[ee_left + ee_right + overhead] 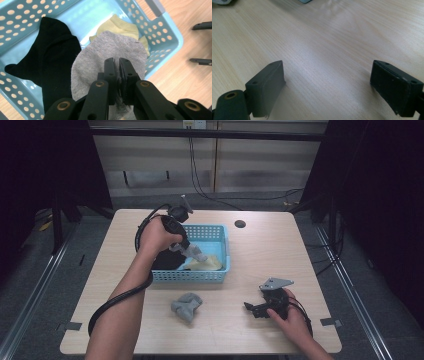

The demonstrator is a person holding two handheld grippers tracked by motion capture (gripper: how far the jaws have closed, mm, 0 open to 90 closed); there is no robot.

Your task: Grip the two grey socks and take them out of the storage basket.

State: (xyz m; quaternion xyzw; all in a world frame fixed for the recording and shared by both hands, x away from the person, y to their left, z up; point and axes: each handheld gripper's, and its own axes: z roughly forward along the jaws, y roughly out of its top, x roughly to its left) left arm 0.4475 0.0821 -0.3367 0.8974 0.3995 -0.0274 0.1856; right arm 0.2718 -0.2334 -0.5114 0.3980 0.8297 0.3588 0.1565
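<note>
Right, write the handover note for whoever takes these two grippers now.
Left gripper: shut on the grey sock, held above the blue basket.
Right gripper: open, nothing between the jaws, resting low on the table at the person's right.
In the basket: black sock and yellow sock.
On the table in front of the basket: a second grey sock, lying loose.
Done: one grey sock out, probably.
Left: likely set the held sock beside it, then the other two.

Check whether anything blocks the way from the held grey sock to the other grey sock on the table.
Only the basket's front wall lies between; the left gripper holds the grey sock above the basket.
</note>
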